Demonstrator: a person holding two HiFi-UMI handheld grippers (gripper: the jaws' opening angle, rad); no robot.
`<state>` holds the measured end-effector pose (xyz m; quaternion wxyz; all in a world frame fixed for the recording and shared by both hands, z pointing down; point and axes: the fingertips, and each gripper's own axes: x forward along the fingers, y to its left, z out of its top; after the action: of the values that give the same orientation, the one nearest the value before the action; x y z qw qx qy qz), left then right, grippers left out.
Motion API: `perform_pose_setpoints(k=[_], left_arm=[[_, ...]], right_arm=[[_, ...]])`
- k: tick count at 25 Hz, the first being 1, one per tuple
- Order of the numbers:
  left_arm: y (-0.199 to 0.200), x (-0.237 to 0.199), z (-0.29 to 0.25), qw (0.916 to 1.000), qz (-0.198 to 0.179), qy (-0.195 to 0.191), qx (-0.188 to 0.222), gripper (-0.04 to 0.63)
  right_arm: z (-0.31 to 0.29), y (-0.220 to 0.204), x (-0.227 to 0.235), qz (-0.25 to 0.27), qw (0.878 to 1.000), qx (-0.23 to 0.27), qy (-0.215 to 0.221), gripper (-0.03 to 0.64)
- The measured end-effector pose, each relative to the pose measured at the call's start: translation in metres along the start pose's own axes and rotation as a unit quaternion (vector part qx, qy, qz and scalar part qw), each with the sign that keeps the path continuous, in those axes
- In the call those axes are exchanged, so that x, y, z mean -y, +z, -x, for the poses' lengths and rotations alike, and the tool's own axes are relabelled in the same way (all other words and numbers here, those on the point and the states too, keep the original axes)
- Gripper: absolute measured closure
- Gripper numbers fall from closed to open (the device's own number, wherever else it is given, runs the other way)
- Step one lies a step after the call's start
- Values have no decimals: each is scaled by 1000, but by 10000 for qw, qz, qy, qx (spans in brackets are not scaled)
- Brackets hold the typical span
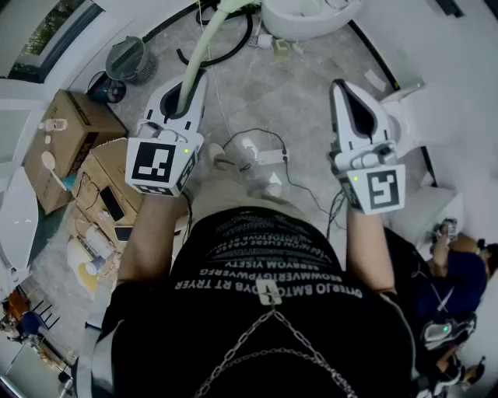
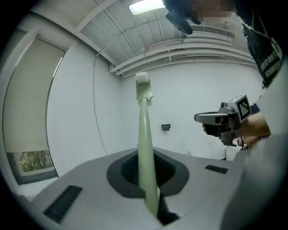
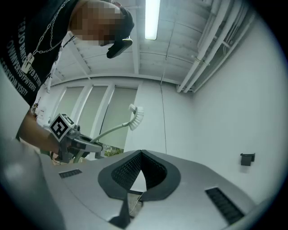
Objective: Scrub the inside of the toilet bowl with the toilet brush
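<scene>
Two grippers out over floor. Left gripper point(image 1: 191, 85) pinched pale green toilet brush point(image 2: 144, 134) by handle, bristles up in air, touching nothing. Right gripper point(image 1: 344, 89) pressed together, nothing between tongs. White bowl point(image 1: 307, 19), which I took for toilet, sat at far edge of floor, apart from brush. I judged scrubbing not begun: brush not yet in bowl, whole scrub left.

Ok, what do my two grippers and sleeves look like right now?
The left gripper and right gripper both have white tapered shells with black inner pads. Each carries a white cube with black square markers and a small green light. The person wears a black short-sleeved shirt with white lettering and a metal chain.
</scene>
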<state>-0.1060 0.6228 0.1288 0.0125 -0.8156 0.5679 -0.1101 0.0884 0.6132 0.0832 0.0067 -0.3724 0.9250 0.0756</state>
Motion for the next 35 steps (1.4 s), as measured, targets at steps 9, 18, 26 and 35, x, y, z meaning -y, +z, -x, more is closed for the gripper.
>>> perform_pose_setpoints(k=[9, 18, 26, 35], left_arm=[[34, 67, 37, 9992, -246, 195, 235, 594], [31, 70, 49, 9991, -355, 174, 155, 594], [22, 33, 27, 9996, -210, 159, 140, 594], [15, -29, -25, 9998, -158, -61, 140, 594]], right_arm=[[75, 11, 9, -197, 9997, 105, 63, 614], [76, 11, 3, -355, 9993, 82, 84, 614], [37, -4, 2, -433, 9990, -62, 84, 614], [-48, -11, 19, -377, 9992, -45, -160, 614]])
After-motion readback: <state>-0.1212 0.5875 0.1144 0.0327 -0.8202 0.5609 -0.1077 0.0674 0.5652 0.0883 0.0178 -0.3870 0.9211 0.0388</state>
